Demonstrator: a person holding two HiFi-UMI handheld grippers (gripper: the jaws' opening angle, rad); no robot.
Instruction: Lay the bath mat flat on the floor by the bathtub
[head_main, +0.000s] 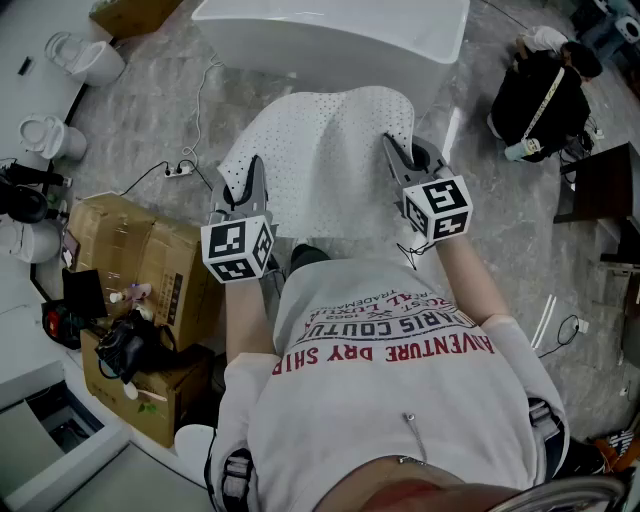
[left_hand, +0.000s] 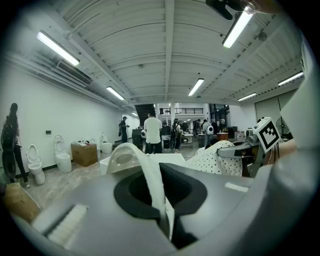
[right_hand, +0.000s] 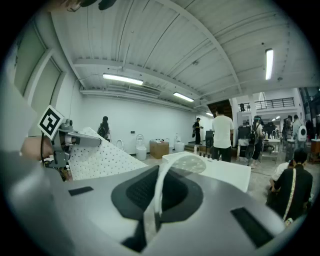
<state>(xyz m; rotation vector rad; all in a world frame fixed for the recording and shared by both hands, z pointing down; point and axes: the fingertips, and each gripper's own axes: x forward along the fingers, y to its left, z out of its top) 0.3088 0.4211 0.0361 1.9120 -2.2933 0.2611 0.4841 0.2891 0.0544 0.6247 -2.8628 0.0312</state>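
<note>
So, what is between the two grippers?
The head view shows the white dotted bath mat spanning from the left gripper to the right gripper, both shut on its edge.

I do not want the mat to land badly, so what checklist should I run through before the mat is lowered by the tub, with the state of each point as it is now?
1. Left claw shut on the edge of the bath mat: ok.
2. Right claw shut on the mat's other side: ok.
3. Mat spread between both claws, not twisted: ok, though it bulges in the middle.
4. Mat facing the bathtub: ok, the tub is right ahead.
5. Floor under the mat free of things: cannot tell, the mat hides it.
6. Power strip well away from the landing spot: not ok, it lies near the mat's left corner.
</note>
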